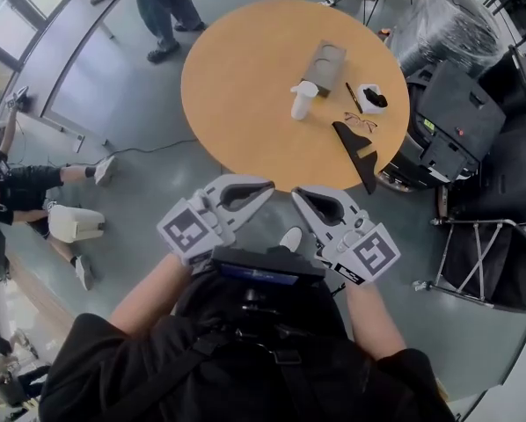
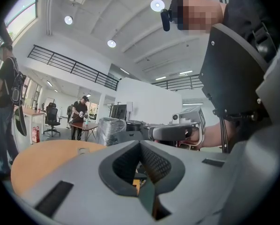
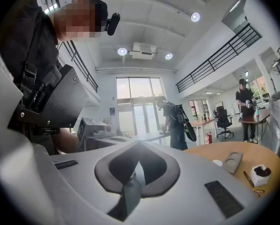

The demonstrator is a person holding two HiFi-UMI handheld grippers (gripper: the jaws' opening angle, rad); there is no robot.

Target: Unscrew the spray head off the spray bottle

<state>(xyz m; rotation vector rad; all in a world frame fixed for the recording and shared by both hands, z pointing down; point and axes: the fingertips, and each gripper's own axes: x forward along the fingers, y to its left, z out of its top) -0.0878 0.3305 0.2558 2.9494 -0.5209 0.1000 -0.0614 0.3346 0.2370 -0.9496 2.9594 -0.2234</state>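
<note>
The white spray bottle point(image 1: 303, 100) stands upright near the middle of the round orange table point(image 1: 245, 86), its spray head on. Both grippers are held close to my body, short of the table's near edge and well away from the bottle. My left gripper point(image 1: 265, 185) is shut with nothing in it, and its jaws point(image 2: 140, 144) meet at the tip in the left gripper view. My right gripper point(image 1: 298, 194) is shut and empty too, the jaws point(image 3: 137, 144) closed together. The two tips point toward each other, a small gap between them.
On the table lie a cardboard cup carrier point(image 1: 325, 67), a pen point(image 1: 354, 98), a white holder with a dark item point(image 1: 371, 98), glasses point(image 1: 361, 121) and a black flat piece point(image 1: 360, 155). Black equipment carts point(image 1: 465, 121) stand at the right. People stand and sit at the left and far side.
</note>
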